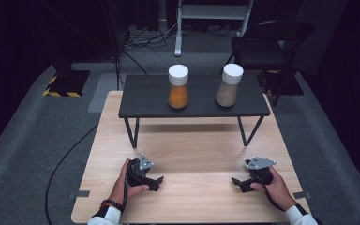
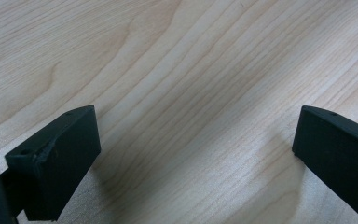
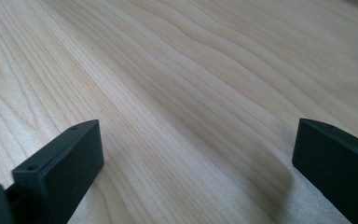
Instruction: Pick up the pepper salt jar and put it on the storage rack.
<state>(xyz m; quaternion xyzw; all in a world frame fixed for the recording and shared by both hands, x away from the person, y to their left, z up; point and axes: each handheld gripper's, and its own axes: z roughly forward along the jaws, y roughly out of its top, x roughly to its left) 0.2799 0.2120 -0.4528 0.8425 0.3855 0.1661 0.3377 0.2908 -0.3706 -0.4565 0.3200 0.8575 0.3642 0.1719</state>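
On the near half of the wooden table [image 1: 187, 150], the left gripper [image 1: 155, 182] and the right gripper [image 1: 238, 183] rested, tips facing each other, jaws spread wide and empty; well beyond them, on the small black shelf [image 1: 145, 96], stood the orange jar [image 1: 178, 87] and the brown jar [image 1: 228, 85], both upright, white-capped, apart.

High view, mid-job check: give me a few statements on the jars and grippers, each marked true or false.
1. Both jars stand on the black raised shelf. True.
2. The orange-filled jar lies tipped over. False: it stands upright, white cap on.
3. The left gripper is open with nothing between its jaws. True.
4. The right gripper grips the tan-filled jar. False: it rests open over the wooden table, apart from the jar.
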